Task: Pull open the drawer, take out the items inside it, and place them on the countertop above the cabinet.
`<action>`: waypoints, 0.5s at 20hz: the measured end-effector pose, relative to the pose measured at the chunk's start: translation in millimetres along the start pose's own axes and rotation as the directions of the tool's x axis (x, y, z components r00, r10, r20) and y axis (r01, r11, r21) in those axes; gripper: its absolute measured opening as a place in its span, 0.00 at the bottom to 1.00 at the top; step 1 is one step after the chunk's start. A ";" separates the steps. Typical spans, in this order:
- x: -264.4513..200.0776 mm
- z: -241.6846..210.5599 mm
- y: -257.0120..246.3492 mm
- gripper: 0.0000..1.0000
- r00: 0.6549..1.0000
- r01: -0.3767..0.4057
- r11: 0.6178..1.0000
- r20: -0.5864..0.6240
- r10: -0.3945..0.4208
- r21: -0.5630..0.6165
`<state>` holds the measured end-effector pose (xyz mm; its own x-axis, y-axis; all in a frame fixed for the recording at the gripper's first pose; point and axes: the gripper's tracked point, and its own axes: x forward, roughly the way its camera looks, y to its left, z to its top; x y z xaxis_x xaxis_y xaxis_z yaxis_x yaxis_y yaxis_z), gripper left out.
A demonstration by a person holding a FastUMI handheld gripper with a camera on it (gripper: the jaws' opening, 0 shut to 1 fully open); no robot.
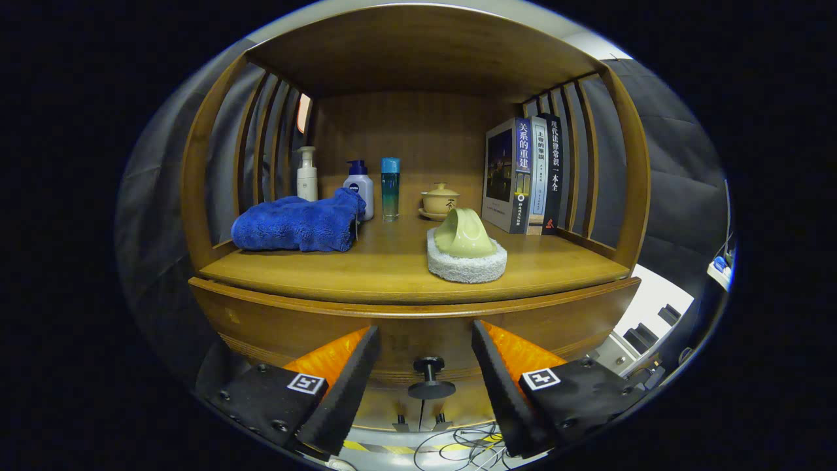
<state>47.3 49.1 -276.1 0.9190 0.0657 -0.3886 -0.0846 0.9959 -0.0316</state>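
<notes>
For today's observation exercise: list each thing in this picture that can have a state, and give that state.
drawer: closed.
drawer knob: between the fingers, ungripped.
gripper: open.
blue towel: crumpled on the countertop.
scrub pad: flat, handle up.
lidded cup: lid on.
pump bottles: upright.
books: standing upright.

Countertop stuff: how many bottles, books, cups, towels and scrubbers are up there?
Bottles: 3
Books: 3
Lidded cup: 1
Blue towel: 1
Scrubber: 1
Total: 9
Gripper open around the drawer knob.
</notes>
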 end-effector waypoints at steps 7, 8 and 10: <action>0.1 0.4 -1.8 0.94 1.000 0.013 0.999 -0.023 -0.012 0.032; -1.8 6.6 -2.0 0.95 1.000 0.010 0.999 -0.018 -0.009 0.039; -8.0 24.2 -9.2 0.95 1.000 0.004 0.999 0.005 -0.004 0.038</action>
<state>50.0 40.8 -250.4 0.9215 0.0621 -0.3835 -0.0666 0.9978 0.0015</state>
